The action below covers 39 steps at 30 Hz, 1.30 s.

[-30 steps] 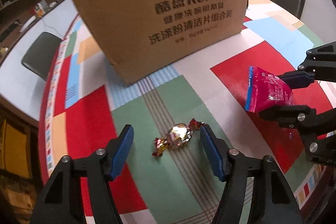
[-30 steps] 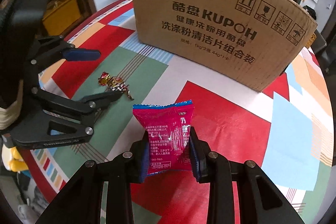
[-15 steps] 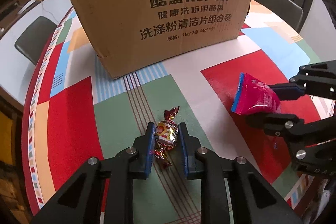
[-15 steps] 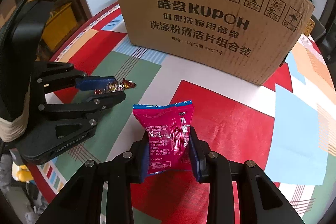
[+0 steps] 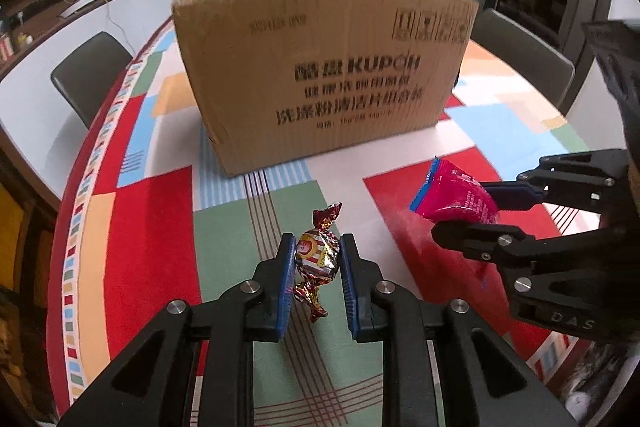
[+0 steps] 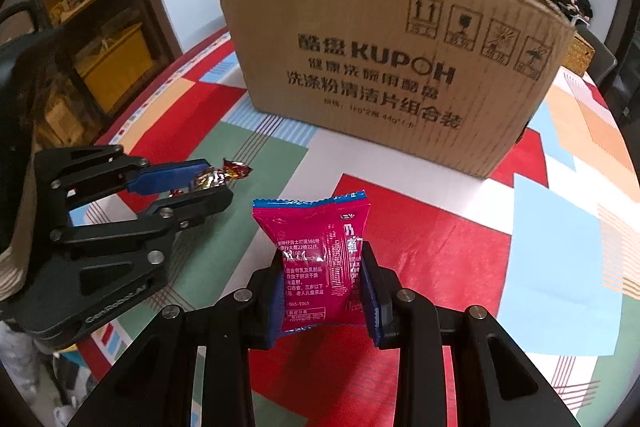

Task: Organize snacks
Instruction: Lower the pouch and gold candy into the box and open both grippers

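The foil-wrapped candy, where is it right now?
The foil-wrapped candy is pinched in the left tongs, low centre in the left wrist view, with the cardboard box beyond it.

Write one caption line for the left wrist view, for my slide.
Left tongs shut on a foil-wrapped candy, right tongs holding a pink snack packet, cardboard box ahead.

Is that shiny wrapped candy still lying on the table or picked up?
Picked up: the left gripper pinches the foil-wrapped candy between its blue pads, clear of the tablecloth.
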### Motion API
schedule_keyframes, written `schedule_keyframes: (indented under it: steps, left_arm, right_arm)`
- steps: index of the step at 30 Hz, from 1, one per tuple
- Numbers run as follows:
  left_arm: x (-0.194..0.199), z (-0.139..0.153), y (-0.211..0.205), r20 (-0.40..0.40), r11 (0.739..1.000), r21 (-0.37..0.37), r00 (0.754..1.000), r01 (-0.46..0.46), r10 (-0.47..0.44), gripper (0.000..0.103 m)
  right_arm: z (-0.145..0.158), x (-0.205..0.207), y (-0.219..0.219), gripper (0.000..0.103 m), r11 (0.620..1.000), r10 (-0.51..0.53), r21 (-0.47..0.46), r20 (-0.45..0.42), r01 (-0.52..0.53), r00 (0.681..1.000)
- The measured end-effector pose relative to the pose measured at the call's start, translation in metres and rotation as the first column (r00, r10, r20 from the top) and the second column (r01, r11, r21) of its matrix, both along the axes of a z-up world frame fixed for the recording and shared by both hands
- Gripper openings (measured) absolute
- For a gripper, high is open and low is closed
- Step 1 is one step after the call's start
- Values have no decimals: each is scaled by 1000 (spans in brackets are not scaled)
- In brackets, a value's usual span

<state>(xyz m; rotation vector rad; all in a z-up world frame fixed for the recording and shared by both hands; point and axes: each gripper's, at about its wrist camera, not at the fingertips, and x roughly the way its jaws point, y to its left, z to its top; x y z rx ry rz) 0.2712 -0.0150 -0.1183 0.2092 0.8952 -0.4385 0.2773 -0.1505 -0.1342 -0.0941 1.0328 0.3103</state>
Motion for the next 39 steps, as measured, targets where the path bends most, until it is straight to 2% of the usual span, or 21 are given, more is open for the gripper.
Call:
schedule_keyframes:
  steps: [6, 13, 20, 27, 39]
  left_arm:
    - [-9, 25, -1, 80, 999, -7, 996, -33, 33, 22]
    - [-17, 59, -1, 161, 998, -50, 985, -46, 54, 22]
    - [-18, 101, -3, 255, 993, -105, 964, -54, 79, 23]
    - [-4, 130, -5, 319, 990, -130, 943, -60, 99, 23]
    - [42, 150, -14, 331, 991, -115, 939, -62, 97, 22]
  right_arm:
    - [16, 0, -5, 33, 1000, -19, 9, 49, 19, 999]
    - [44, -2, -14, 33, 999, -33, 17, 129, 31, 991]
    - [78, -2, -22, 33, 998, -48, 42, 219, 39, 975]
    - [110, 10, -29, 33, 996, -69, 66, 296, 52, 953]
    - [139, 49, -35, 33, 995, -100, 41, 346, 92, 933]
